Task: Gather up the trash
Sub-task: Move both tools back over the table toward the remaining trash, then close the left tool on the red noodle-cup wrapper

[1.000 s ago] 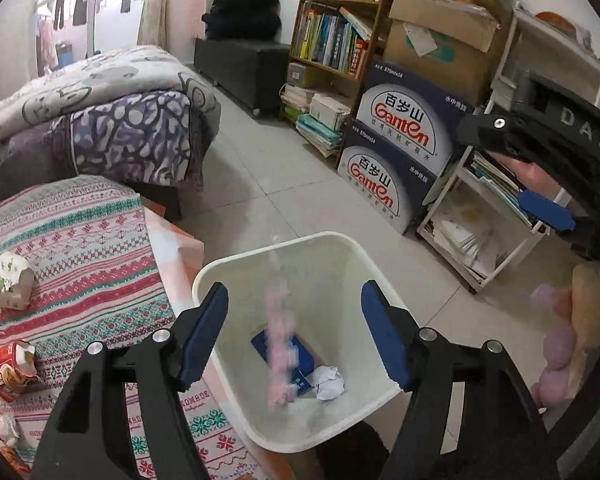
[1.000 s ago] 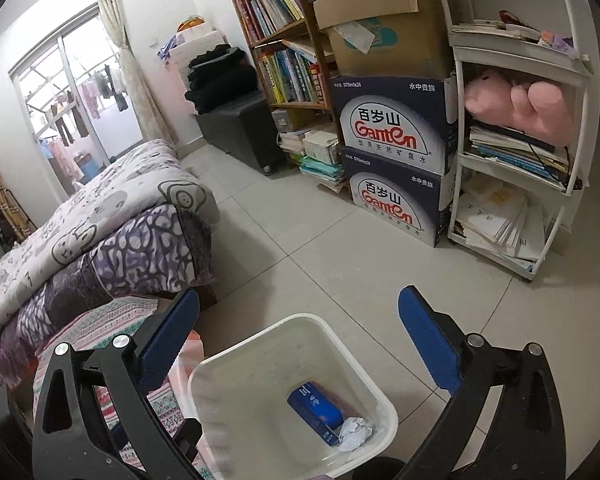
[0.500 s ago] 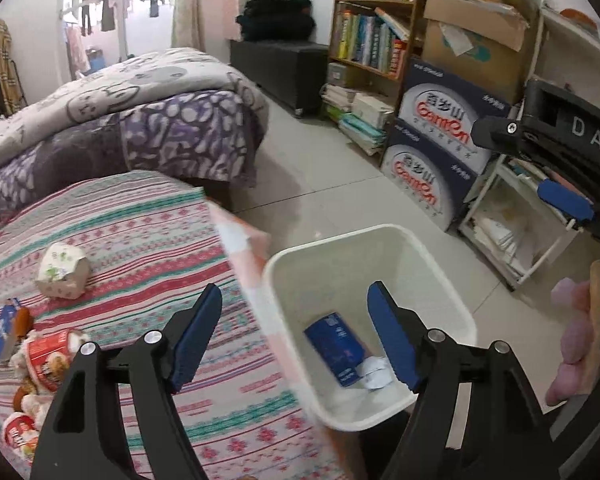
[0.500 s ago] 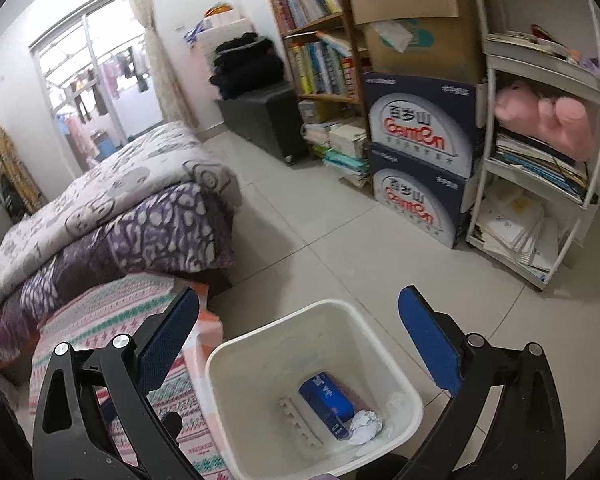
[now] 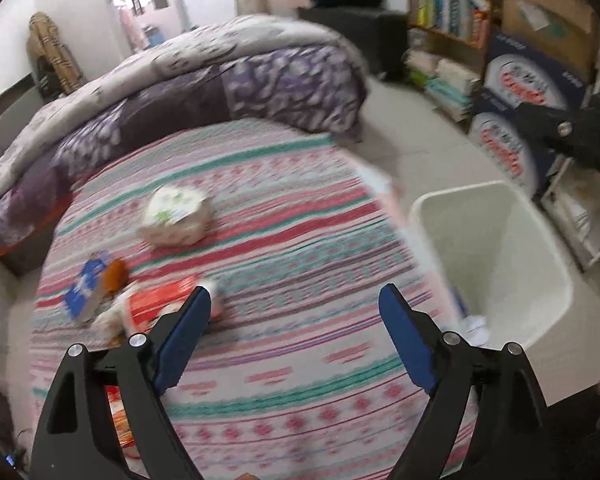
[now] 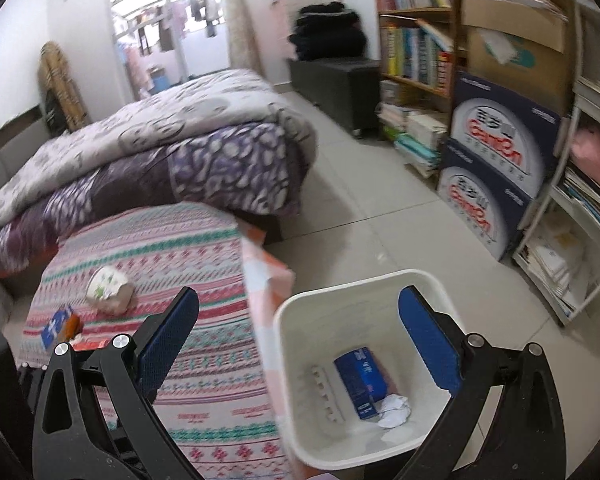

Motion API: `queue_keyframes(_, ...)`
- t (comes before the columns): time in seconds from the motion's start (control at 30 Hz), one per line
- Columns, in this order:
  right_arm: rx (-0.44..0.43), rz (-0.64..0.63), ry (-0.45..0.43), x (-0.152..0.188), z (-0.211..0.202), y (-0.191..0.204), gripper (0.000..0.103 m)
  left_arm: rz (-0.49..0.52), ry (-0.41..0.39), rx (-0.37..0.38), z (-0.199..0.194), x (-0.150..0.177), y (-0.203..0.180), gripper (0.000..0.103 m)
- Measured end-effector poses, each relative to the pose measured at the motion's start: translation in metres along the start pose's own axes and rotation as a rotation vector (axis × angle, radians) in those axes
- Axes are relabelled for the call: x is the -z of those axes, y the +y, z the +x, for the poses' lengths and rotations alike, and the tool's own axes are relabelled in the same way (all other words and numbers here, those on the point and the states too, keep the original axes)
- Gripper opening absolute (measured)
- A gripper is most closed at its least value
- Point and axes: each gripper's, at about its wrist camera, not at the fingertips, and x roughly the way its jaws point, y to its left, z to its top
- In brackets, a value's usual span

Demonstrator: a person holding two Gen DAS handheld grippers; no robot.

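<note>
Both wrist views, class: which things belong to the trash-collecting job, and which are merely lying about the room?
Belongs to the job:
white bin
blue box and crumpled paper inside the bin
crumpled wrapper
blue packet
red-and-white wrapper

Just lying about:
quilt
bookshelf
printed cartons
striped cloth

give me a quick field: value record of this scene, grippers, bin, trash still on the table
left gripper: open, empty, over the striped cloth
right gripper: open, empty, above the bin's near left rim
bin: white, on the floor beside the table, upright
in bin: blue box, crumpled paper, pale strip with holes
on table: crushed paper cup, blue packet, red-and-white wrapper
image quality: left view motion-blurred, so labels unreadable
</note>
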Motion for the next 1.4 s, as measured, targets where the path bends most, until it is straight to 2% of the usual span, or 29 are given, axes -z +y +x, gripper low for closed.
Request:
queue_keyframes(0.13,-0.026,-0.034,0.014,0.003,0.004,0.024,0.096,-0.068,0.062,-0.079,0.005,0.012,0.037,0.084)
queue_keyframes(0.33,-0.063,-0.084,0.039,0.009,0.011,0.057,0.096,-0.219,0.120,-0.256,0.003,0.034,0.098,0.084)
queue_keyframes(0.47,-0.089,-0.119,0.059,0.016,0.015,0.079,0.096,-0.378,0.153,-0.360,0.001,0.057,0.143,0.084)
queue_keyframes(0.53,-0.100,-0.134,0.065,0.019,0.017,0.089,0.096,-0.474,0.168,-0.369,-0.002,0.069,0.163,0.084)
queue_keyframes(0.63,-0.123,-0.162,0.079,0.026,0.020,0.107,0.096,-0.640,0.196,-0.307,-0.006,0.089,0.191,0.084)
queue_keyframes(0.67,-0.133,-0.172,0.087,0.028,0.021,0.113,0.096,-0.710,0.212,-0.266,-0.006,0.096,0.201,0.084)
queue_keyframes(0.77,-0.162,-0.199,0.116,0.036,0.026,0.127,0.096,-0.815,0.247,-0.173,0.000,0.107,0.213,0.084)
queue_keyframes(0.87,-0.202,-0.209,0.163,0.045,0.033,0.140,0.096,-0.860,0.277,-0.092,0.008,0.113,0.211,0.084)
queue_keyframes(1.0,-0.278,-0.174,0.265,0.057,0.050,0.151,0.096,-0.884,0.320,-0.027,0.019,0.121,0.211,0.084)
queue_keyframes(1.03,-0.295,-0.165,0.293,0.060,0.055,0.155,0.096,-0.892,0.329,-0.016,0.021,0.123,0.213,0.082)
queue_keyframes(1.1,-0.317,-0.159,0.332,0.067,0.061,0.161,0.096,-0.902,0.345,0.019,0.025,0.126,0.217,0.062)
queue_keyframes(1.13,-0.330,-0.158,0.348,0.070,0.063,0.165,0.096,-0.902,0.353,0.034,0.027,0.127,0.219,0.047)
queue_keyframes(1.17,-0.339,-0.158,0.357,0.072,0.064,0.169,0.096,-0.909,0.357,0.056,0.027,0.129,0.221,0.042)
queue_keyframes(1.23,-0.361,-0.166,0.370,0.076,0.066,0.178,0.096,-0.918,0.351,0.076,0.026,0.133,0.225,0.041)
queue_keyframes(1.4,-0.420,-0.201,0.399,0.086,0.067,0.199,0.096,-0.887,0.267,0.036,0.006,0.131,0.242,0.036)
